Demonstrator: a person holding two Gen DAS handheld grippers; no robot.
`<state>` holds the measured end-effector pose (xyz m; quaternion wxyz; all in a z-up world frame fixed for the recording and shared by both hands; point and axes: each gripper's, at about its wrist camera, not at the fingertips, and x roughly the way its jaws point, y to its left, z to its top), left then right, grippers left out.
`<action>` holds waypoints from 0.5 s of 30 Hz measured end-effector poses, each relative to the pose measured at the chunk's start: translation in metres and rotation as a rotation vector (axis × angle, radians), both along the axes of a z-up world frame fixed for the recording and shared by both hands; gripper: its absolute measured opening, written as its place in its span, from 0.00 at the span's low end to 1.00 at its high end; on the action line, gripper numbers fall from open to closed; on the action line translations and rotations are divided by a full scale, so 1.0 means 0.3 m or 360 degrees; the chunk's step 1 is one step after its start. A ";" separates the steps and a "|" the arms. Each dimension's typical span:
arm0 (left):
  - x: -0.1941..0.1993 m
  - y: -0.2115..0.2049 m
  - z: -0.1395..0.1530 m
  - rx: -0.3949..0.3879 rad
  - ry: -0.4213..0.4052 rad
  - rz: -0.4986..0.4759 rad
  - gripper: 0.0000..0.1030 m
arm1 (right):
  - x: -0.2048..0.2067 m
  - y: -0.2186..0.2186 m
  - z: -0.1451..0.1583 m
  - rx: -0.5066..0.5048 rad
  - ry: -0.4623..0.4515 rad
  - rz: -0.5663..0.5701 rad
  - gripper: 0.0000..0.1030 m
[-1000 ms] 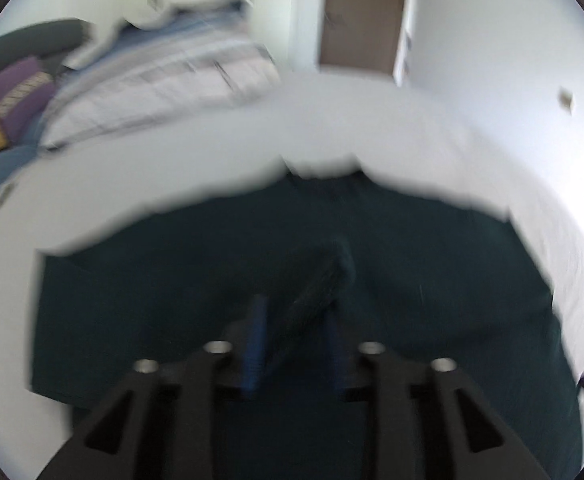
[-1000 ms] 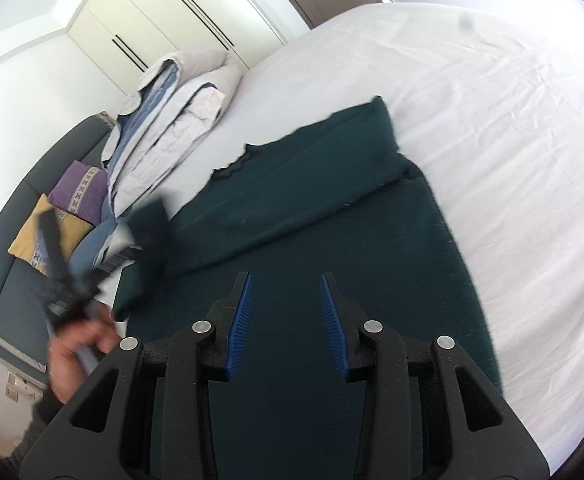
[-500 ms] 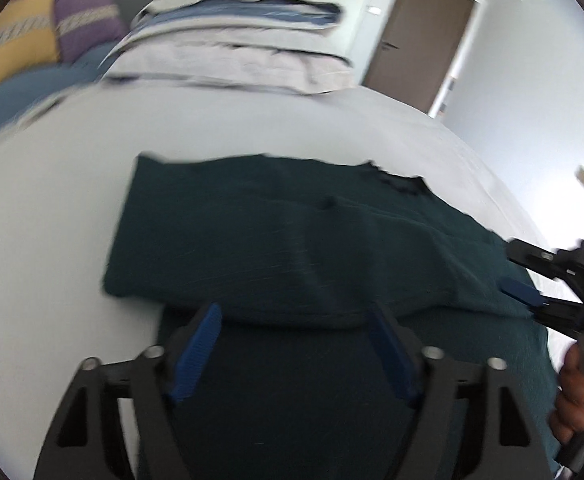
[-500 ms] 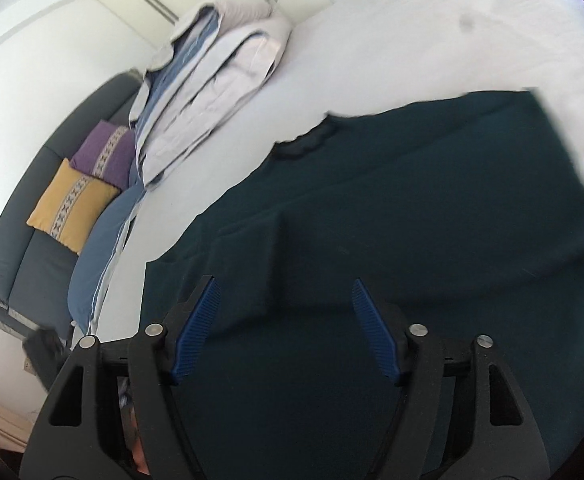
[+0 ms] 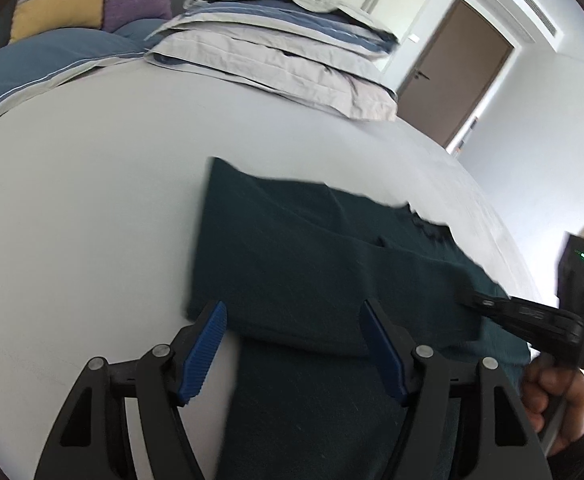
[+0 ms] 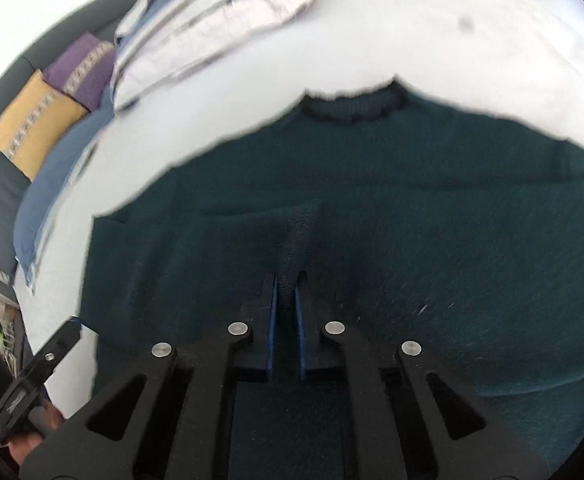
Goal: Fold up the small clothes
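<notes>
right claw (image 6: 286, 280) clenched on sweater (image 6: 412, 208) sleeve fold, dead ahead | left claw (image 5: 292, 344) released, over sweater's left edge

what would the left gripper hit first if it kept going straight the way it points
Most likely the dark green sweater: the open left gripper points at its folded edge on the white bed. Depth is hard to judge.

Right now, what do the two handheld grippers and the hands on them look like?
Left gripper: matte black angular frame, silver pivot screws, ribbed blue finger pads. Right gripper: same build; its black body shows a green light and faint lettering. The bare right hand has a dark sleeve cuff.
</notes>
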<state>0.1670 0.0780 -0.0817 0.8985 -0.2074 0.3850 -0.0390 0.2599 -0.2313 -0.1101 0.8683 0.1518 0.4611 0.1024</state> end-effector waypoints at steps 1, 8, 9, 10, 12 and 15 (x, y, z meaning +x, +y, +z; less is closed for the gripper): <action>0.005 0.015 0.006 -0.0005 -0.0006 0.0018 0.69 | -0.006 -0.022 0.025 0.0004 -0.0036 -0.0025 0.06; 0.089 0.078 0.021 0.0051 -0.0003 0.0101 0.69 | -0.062 -0.254 0.105 0.0020 -0.0153 -0.0169 0.06; 0.115 0.074 0.018 0.0082 0.0010 0.0100 0.69 | -0.063 -0.284 0.091 0.0030 -0.0139 -0.0193 0.06; 0.134 0.072 0.016 0.0092 0.0017 0.0095 0.69 | -0.067 -0.317 0.073 0.0044 -0.0115 -0.0209 0.06; 0.188 0.064 0.009 0.0109 0.0034 0.0089 0.69 | -0.071 -0.359 0.029 0.0058 -0.0086 -0.0231 0.06; 0.267 0.042 -0.006 0.0217 0.0077 0.0089 0.69 | -0.062 -0.376 -0.023 0.0080 -0.0068 -0.0224 0.06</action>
